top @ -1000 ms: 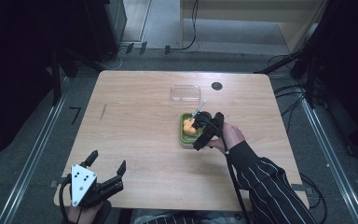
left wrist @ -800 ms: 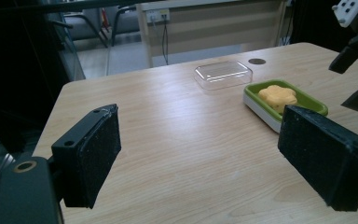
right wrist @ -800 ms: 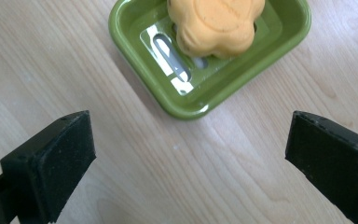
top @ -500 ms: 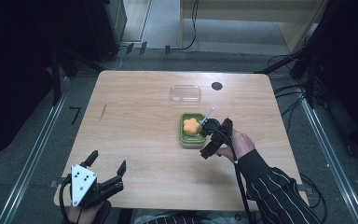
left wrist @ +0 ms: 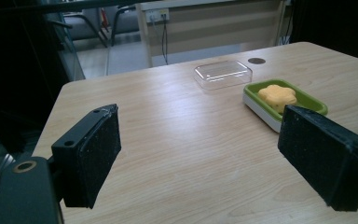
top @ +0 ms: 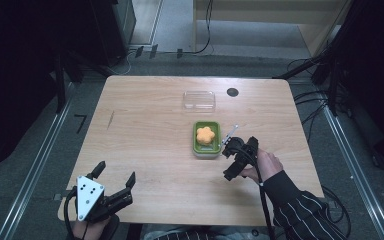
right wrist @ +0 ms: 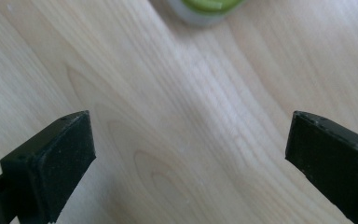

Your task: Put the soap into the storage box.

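Observation:
A green dish with a white base (top: 198,145) stands right of the table's middle, and an orange flower-shaped piece (top: 206,135) lies in it. My right gripper (top: 239,146) hovers just right of the dish, open and holding nothing. In the right gripper view its jaws (right wrist: 189,158) stand wide apart over bare wood, with the dish's edge (right wrist: 207,5) at the top. My left gripper (top: 115,173) rests open at the near left corner. The left gripper view looks between its spread jaws (left wrist: 200,158) at the dish (left wrist: 261,105) and the orange piece (left wrist: 277,94).
A clear plastic lid (top: 199,100) lies behind the dish, also in the left gripper view (left wrist: 223,73). A small dark round hole (top: 232,92) sits in the tabletop beside it. Bare wood spreads across the table's left half (top: 140,130).
My right gripper has drawn back from over the green dish, toward the right and the near edge. The orange piece stays in the dish. The left gripper has not moved.

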Action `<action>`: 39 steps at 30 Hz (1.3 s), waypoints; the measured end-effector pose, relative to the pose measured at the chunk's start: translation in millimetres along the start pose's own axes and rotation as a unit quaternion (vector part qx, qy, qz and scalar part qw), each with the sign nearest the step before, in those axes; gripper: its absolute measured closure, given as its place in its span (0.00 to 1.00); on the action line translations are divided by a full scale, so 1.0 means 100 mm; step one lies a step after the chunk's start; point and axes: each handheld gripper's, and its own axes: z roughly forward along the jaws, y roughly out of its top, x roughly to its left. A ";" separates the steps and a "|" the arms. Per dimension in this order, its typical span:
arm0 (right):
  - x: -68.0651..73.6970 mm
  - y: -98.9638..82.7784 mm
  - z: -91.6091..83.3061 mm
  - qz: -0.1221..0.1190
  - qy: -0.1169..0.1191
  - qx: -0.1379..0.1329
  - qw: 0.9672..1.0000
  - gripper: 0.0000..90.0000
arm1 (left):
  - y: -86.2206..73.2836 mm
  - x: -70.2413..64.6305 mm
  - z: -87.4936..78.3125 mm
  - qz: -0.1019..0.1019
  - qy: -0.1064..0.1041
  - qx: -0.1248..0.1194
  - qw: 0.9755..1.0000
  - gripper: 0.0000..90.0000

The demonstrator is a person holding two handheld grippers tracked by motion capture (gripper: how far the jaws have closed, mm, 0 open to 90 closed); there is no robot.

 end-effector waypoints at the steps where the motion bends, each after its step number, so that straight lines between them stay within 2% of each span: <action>1: 0.00 -0.05 0.02 0.000 0.001 0.006 1.000 0.02 | 0.00 0.00 0.00 0.000 0.000 0.000 1.000 0.15; 8: 0.02 -0.22 0.06 0.012 0.005 0.025 1.000 0.02 | 0.00 0.00 0.00 0.000 0.000 0.000 1.000 0.15; 10: 0.03 -0.27 0.09 0.007 0.006 0.027 1.000 0.02 | 0.00 0.00 0.00 0.000 0.000 0.000 1.000 0.15; 23: 0.12 -0.52 0.16 0.014 0.013 0.052 0.998 0.02 | 0.00 -0.01 0.00 -0.001 0.000 -0.002 1.000 0.15; 32: 0.16 -0.70 0.20 0.020 0.020 0.058 0.998 0.02 | 0.00 -0.01 0.00 0.002 0.000 -0.002 1.000 0.15; 39: 0.16 -0.72 0.20 0.018 0.020 0.053 0.998 0.02 | 0.01 -0.01 0.01 0.004 0.000 -0.001 1.000 0.15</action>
